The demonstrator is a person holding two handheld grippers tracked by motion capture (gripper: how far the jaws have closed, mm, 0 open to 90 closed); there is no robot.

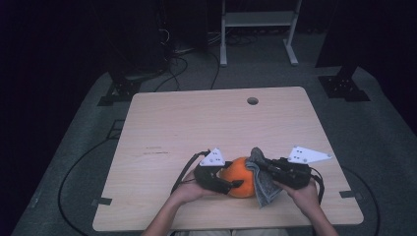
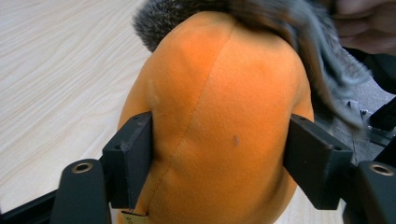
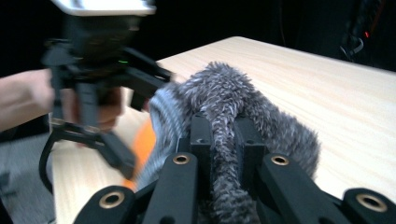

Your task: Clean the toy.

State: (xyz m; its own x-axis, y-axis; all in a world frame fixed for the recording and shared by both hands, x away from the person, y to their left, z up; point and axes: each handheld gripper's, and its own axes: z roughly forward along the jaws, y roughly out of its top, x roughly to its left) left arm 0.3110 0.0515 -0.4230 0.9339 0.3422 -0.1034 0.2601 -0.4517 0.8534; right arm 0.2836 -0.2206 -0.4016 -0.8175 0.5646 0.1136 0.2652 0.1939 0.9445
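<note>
L gripper (image 2: pixel 219 158) jaws squeeze the orange soft toy (image 2: pixel 219 116) from both sides, mid frame. R gripper (image 3: pixel 223 140) jaws pinch the grey fuzzy cloth (image 3: pixel 233 93), which lies over the toy's top. Looks like wiping or covering has begun, not done yet. In the high view, both hands meet low center on the table (image 1: pixel 196 118).

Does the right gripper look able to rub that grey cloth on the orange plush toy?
Probably yes: the right gripper pinches the grey cloth, already draped against the orange plush toy, which the left gripper clamps steady.
</note>
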